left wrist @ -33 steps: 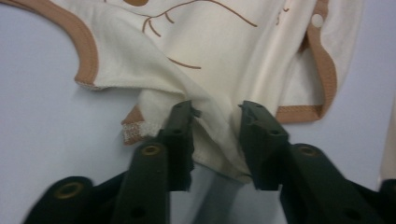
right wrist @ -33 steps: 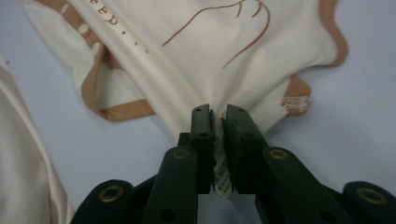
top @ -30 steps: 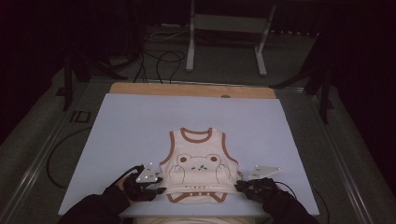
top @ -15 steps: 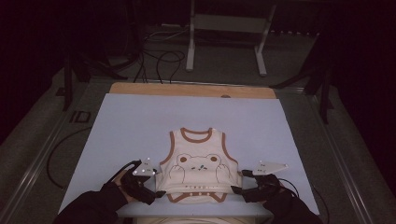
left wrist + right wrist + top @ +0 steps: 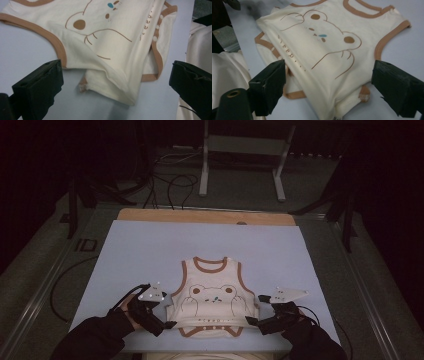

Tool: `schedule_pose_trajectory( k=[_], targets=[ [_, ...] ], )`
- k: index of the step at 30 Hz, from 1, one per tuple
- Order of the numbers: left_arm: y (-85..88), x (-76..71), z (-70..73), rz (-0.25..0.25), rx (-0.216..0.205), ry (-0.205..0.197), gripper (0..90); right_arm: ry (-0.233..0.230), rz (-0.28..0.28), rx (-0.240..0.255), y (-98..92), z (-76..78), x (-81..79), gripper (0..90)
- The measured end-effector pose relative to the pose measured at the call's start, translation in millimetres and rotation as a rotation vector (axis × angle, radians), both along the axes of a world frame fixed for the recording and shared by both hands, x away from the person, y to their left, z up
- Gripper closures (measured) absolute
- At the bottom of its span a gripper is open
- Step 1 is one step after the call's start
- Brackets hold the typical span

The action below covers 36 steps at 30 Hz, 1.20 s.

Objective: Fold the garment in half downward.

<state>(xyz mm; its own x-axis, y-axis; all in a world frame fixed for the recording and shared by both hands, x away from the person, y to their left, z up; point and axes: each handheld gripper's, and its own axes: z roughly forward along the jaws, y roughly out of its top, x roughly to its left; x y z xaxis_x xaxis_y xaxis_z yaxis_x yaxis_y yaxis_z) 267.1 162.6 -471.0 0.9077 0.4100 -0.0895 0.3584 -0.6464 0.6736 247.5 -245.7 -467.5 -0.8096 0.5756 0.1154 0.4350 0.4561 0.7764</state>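
A little cream vest (image 5: 214, 301) with brown edges and a bear drawn on it lies flat on the pale blue desk (image 5: 150, 250), near the front edge, in the middle. Its bottom part is folded up, so the brown hem sticks out below.

The left gripper (image 5: 167, 324) is just beside the vest's left bottom corner. Its jaws have just been opening and now stand spread wide, with nothing pinched.

The right gripper (image 5: 252, 321) is just beside the right bottom corner. Its jaws have also just been opening and stand wide, holding nothing.
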Motion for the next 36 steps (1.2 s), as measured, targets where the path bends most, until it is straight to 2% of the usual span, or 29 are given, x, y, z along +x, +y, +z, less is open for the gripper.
schedule_pose_trajectory(
  k=[12,16,20,25,29,32,36],
  targets=[
    [-0.1,12.9,21.0,-0.023,-0.008,-0.027,0.0,-0.074,0.022,-0.009,7.4,25.0,19.3,9.9],
    [-2.2,18.0,28.1,-0.026,-0.007,-0.051,0.0,-0.083,0.028,-0.008,10.8,29.0,26.5,9.9],
    [-3.9,24.4,35.1,0.003,-0.031,-0.089,0.0,-0.099,0.027,0.0,13.6,33.0,34.2,9.9],
    [-5.5,33.5,38.6,-0.008,-0.037,-0.079,0.0,-0.131,0.031,-0.021,17.9,39.2,44.1,9.9],
    [-7.9,40.2,40.1,-0.012,-0.046,-0.074,0.0,-0.138,0.03,-0.022,21.2,43.9,51.8,9.9],
    [-9.2,45.4,40.4,-0.023,-0.044,-0.077,0.0,-0.146,0.029,-0.041,24.5,45.6,58.9,9.9],
    [-10.5,53.2,40.9,-0.023,-0.05,-0.075,0.0,-0.139,0.037,-0.04,26.9,45.1,68.4,9.9]
  ],
)
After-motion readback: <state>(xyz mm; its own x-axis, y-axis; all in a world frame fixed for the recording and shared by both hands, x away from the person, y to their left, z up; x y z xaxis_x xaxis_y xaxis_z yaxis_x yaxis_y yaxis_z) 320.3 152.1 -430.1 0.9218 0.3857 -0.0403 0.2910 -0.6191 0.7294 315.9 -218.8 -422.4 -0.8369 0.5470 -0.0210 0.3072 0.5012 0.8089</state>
